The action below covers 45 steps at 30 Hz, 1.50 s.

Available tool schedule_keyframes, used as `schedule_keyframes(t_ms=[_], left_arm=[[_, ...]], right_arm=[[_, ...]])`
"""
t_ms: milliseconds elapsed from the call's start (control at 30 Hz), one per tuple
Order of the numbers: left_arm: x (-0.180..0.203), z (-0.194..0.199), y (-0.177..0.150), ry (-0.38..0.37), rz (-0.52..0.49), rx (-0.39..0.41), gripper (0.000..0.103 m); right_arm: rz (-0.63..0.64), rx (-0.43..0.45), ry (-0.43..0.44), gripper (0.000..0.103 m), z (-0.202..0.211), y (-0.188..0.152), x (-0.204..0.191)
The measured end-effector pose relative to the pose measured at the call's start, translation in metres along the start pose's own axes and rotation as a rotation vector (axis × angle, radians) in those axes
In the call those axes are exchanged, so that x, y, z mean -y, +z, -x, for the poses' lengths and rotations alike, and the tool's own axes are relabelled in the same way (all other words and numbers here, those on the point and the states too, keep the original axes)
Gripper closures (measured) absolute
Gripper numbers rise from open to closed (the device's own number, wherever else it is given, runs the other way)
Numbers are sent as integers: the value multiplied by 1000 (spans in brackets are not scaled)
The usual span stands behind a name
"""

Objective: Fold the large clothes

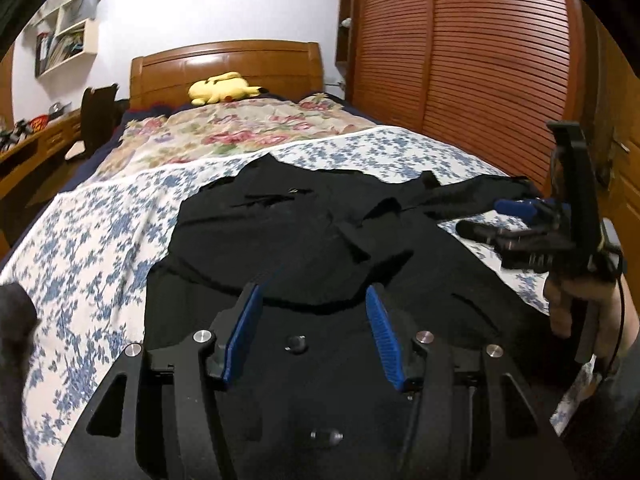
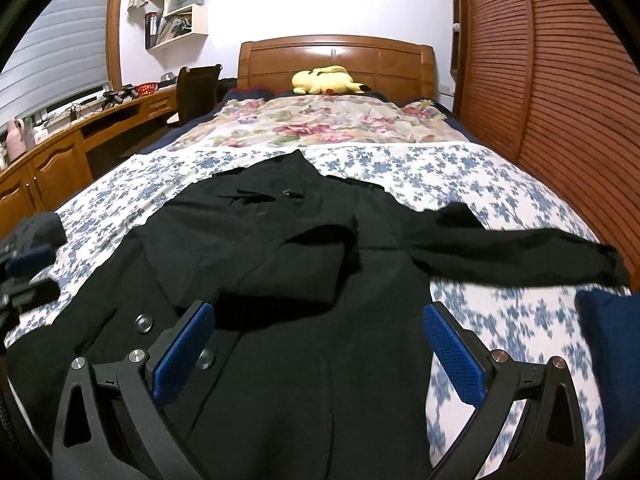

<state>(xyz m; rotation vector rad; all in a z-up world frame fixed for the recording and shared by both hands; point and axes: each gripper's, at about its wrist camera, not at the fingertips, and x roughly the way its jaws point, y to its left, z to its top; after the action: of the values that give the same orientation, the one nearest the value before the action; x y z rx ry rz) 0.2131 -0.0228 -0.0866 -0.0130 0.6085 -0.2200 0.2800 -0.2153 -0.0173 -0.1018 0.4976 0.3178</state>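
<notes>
- A wooden desk runs along the left wall under white wall shelves, with a dark chair at its far end.
- The left claw hangs low over the black coat, its blue pads apart with nothing between them.
- The black coat lies spread on the bed's blue-flowered sheet, one sleeve stretched out to the right, the other folded across the chest.
- A yellow plush toy lies by the wooden headboard.
- The right claw is over the coat's lower part, jaws wide apart and empty.
- A slatted wooden wardrobe stands at the right of the bed.
</notes>
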Motion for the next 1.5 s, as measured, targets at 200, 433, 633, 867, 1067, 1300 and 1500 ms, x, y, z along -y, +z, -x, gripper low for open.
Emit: schedule_keyframes(t_ms=[200, 433, 633, 867, 1067, 1300, 1500], left_arm=[[-28, -14, -16, 10, 69, -3, 48], [-42, -26, -33, 45, 56, -23, 48], [-46, -31, -41, 37, 66, -41, 48], [-41, -31, -44, 47, 48, -38, 48], [-38, -34, -46, 55, 35, -45, 48], [-43, -36, -46, 56, 67, -48, 48], [-40, -38, -45, 71, 52, -52, 48]], right_arm=[[4, -41, 37, 4, -44, 14, 2], [29, -141, 58, 8, -110, 21, -11], [35, -189, 71, 10, -149, 33, -18], [59, -264, 61, 30, -165, 22, -17], [79, -243, 80, 78, -151, 20, -12], [70, -102, 129, 84, -97, 9, -4], [98, -158, 118, 76, -79, -16, 1]])
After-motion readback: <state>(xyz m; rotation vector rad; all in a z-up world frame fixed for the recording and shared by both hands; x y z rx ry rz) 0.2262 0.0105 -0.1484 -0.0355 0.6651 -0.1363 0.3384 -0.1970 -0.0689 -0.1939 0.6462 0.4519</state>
